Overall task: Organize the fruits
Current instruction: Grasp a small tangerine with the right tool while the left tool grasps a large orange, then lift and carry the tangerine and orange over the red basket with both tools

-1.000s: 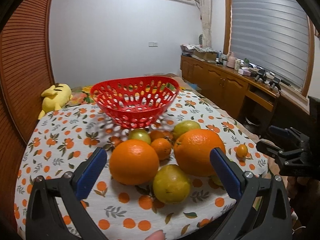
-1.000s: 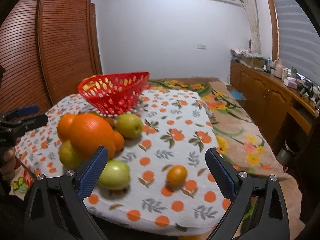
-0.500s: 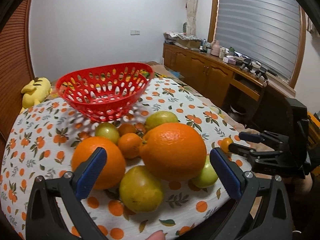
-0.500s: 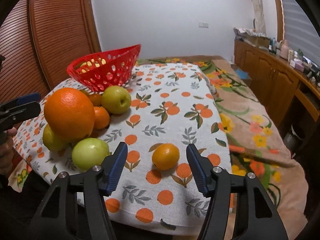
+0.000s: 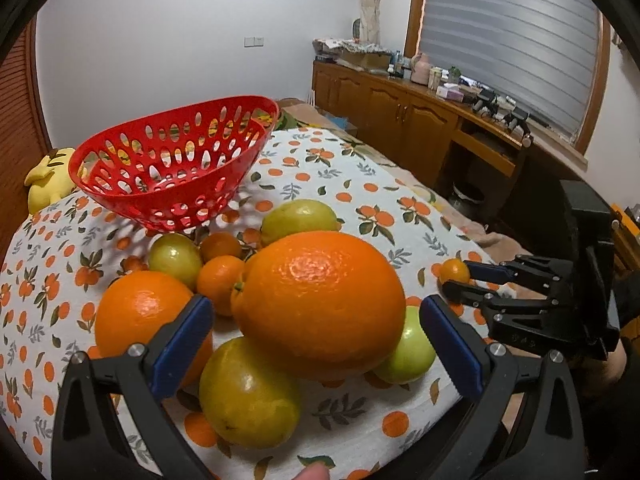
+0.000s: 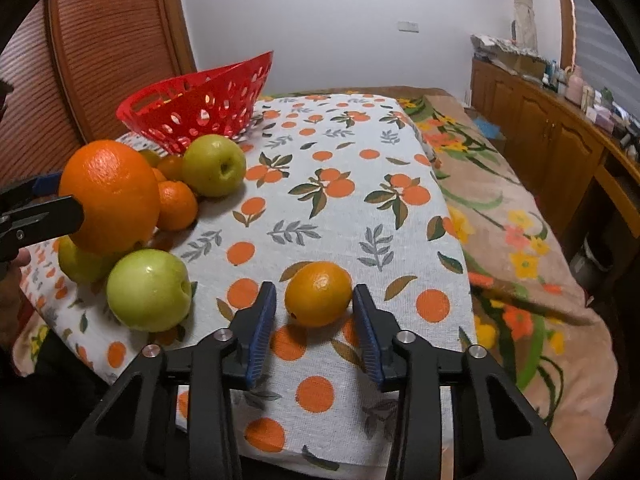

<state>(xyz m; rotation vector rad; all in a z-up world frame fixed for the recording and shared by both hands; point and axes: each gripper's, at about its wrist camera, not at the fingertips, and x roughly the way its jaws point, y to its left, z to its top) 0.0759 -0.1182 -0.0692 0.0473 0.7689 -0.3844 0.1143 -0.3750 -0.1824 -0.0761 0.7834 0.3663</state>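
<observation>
1. The right gripper [image 6: 314,312] has just been closing; its jaws now flank the small orange [image 6: 318,294] on the tablecloth [image 6: 360,128], seemingly touching its sides, fruit still resting on the cloth.
2. That reads as a pick about to start, the red basket [image 6: 208,108] far left as the destination.
3. The left gripper [image 5: 316,332] hangs wide open around the big orange [image 5: 320,304], not gripping.
4. The green apple [image 6: 149,289] sits near-left of the small orange; the pile lies between it and the basket, so lifting over looks wise.

Yellow plush toy [image 5: 50,178] by slatted wooden door [image 6: 116,40], wooden cabinets [image 5: 400,120], window blind [image 5: 508,36]
</observation>
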